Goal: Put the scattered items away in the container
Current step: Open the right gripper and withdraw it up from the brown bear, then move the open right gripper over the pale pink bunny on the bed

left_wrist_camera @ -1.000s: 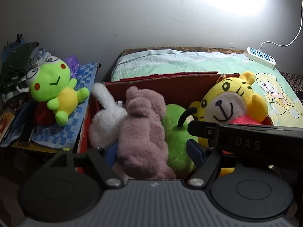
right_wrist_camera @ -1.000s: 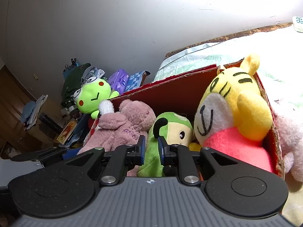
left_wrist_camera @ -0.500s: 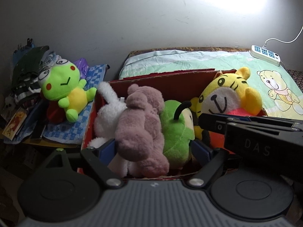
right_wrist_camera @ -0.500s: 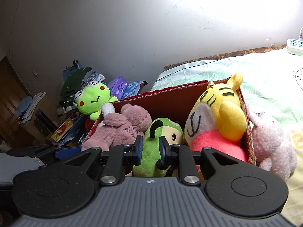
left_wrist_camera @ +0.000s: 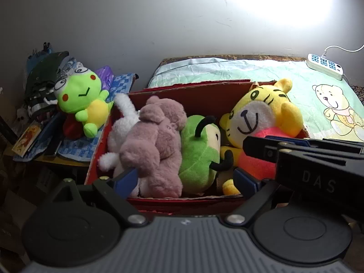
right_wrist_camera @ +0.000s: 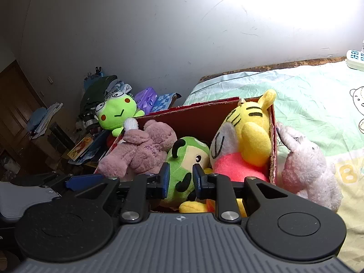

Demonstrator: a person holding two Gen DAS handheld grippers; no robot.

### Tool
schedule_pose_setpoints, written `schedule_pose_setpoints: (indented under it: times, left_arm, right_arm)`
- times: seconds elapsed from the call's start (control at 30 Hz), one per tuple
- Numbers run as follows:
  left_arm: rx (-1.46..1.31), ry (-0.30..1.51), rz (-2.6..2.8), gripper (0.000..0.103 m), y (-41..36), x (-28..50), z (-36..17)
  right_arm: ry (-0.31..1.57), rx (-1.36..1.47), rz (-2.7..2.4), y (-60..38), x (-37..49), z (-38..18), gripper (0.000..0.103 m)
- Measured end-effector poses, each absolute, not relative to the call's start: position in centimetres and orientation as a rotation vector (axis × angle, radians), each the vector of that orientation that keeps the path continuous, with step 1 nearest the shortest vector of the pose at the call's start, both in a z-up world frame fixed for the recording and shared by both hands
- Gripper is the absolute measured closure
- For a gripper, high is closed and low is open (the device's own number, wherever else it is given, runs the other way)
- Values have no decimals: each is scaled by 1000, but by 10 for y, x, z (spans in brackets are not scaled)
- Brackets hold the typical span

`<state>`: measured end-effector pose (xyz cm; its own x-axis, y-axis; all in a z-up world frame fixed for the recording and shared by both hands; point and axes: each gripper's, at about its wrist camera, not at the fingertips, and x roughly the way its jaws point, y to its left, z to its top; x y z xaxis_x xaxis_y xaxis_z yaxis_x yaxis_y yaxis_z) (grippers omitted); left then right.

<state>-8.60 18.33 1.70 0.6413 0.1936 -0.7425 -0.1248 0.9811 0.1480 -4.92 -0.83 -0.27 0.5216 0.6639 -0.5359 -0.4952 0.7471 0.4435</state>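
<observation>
A red cardboard box (left_wrist_camera: pixel 195 95) (right_wrist_camera: pixel 193 118) on the bed holds a mauve plush (left_wrist_camera: pixel 154 145) (right_wrist_camera: pixel 141 150), a white plush (left_wrist_camera: pixel 122 122), a green plush (left_wrist_camera: pixel 200 150) (right_wrist_camera: pixel 184 163) and a yellow tiger plush (left_wrist_camera: pixel 264 118) (right_wrist_camera: pixel 245 136). My left gripper (left_wrist_camera: pixel 186 179) is open and empty in front of the box. My right gripper (right_wrist_camera: pixel 178 179) is nearly closed and empty, just in front of the green plush. A pale pink plush (right_wrist_camera: pixel 307 166) lies on the bed outside the box's right wall.
A green frog plush (left_wrist_camera: pixel 84 100) (right_wrist_camera: pixel 116 113) sits on a cluttered side table (left_wrist_camera: pixel 45 159) left of the box. A white power strip (left_wrist_camera: pixel 324 62) lies at the bed's far right. The bed sheet (right_wrist_camera: pixel 314 104) stretches right of the box.
Both grippers have pulled back from the box, so it looks smaller and more of the bed shows. The pale pink plush has come into the right wrist view.
</observation>
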Motion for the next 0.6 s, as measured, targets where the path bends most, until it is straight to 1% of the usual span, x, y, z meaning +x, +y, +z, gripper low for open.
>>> schedule_pose_setpoints:
  times: [0.33,0.6]
  left_arm:
    - [123,849,226,6,158,-90,20]
    - [157,838,211,5,127,-87,21]
  right_arm:
    - [713,214,742,-26,-54,4,77]
    - [696,219,710,-53,-52,6,77]
